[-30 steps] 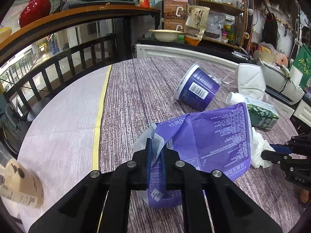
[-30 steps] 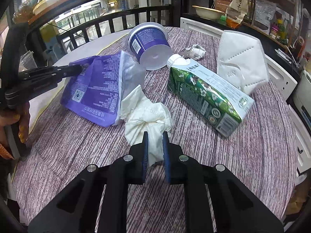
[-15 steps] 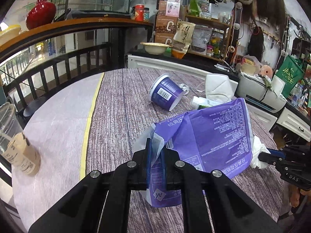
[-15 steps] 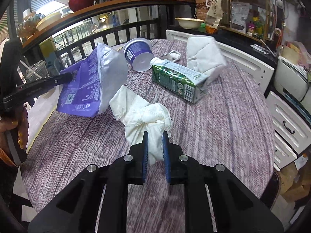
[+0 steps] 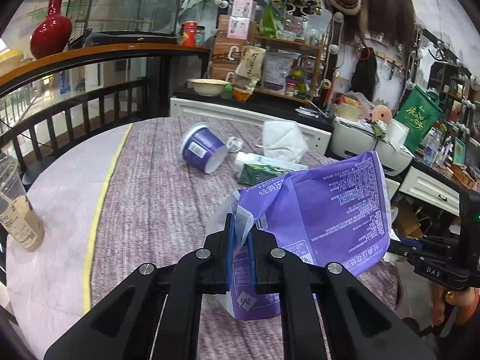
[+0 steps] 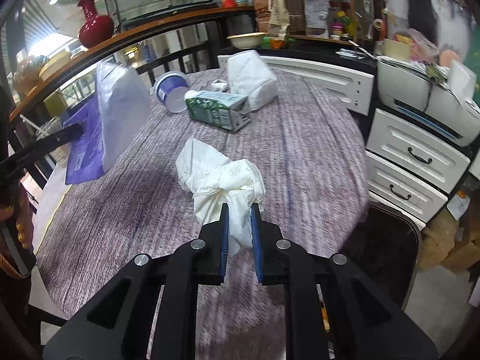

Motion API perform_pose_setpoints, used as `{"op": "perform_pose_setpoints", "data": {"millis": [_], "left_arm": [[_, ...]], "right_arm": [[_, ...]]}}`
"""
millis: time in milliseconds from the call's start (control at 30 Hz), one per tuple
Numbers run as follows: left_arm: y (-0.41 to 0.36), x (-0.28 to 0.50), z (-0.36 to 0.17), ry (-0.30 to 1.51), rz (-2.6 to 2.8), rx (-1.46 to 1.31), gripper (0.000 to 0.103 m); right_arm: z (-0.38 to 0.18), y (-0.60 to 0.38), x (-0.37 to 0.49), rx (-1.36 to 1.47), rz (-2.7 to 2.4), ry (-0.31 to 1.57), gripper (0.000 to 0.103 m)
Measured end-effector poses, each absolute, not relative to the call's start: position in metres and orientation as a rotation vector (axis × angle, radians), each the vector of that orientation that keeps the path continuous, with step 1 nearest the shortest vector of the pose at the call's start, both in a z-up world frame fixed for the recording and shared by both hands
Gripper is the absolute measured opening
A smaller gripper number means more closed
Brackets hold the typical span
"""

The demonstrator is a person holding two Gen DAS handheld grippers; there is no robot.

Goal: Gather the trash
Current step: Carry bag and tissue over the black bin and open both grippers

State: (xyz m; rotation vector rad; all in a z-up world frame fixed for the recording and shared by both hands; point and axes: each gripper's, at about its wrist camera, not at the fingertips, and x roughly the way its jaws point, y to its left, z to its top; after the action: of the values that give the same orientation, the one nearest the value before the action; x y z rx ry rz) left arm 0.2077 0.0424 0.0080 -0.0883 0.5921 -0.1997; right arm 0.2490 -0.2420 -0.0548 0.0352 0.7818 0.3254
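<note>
My left gripper (image 5: pixel 240 235) is shut on the edge of a purple plastic wrapper (image 5: pixel 327 210), which hangs lifted above the purple table (image 5: pixel 156 198). My right gripper (image 6: pixel 240 225) is shut on a crumpled white tissue (image 6: pixel 219 174), also held off the tabletop. In the right wrist view the purple wrapper (image 6: pixel 105 126) shows at the left. On the far part of the table lie a tipped purple cup (image 5: pixel 202 151), a green carton (image 5: pixel 264 169), a white face mask (image 5: pixel 283 144) and a small crumpled scrap (image 5: pixel 235 144).
A plastic drink cup (image 5: pixel 18 210) stands at the table's left edge. A dark bin (image 6: pixel 387 249) sits on the floor to the right of the table, beside white drawers (image 6: pixel 411 165). A railing (image 5: pixel 75 114) and cluttered shelves (image 5: pixel 270 69) stand behind.
Both grippers have pulled back from the far clutter and risen with their loads. The wrapper and tissue are further from the cup, carton and mask, and the right view has swung toward the drawers.
</note>
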Motion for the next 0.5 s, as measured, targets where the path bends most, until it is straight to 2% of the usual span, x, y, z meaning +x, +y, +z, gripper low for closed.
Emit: {"op": "perform_pose_setpoints", "data": {"millis": [500], "left_arm": [[-0.02,0.196,0.0,0.605,-0.319,-0.067,0.009]], "right_arm": [[-0.067,-0.348,0.218,0.166,0.076,0.774,0.015]]}}
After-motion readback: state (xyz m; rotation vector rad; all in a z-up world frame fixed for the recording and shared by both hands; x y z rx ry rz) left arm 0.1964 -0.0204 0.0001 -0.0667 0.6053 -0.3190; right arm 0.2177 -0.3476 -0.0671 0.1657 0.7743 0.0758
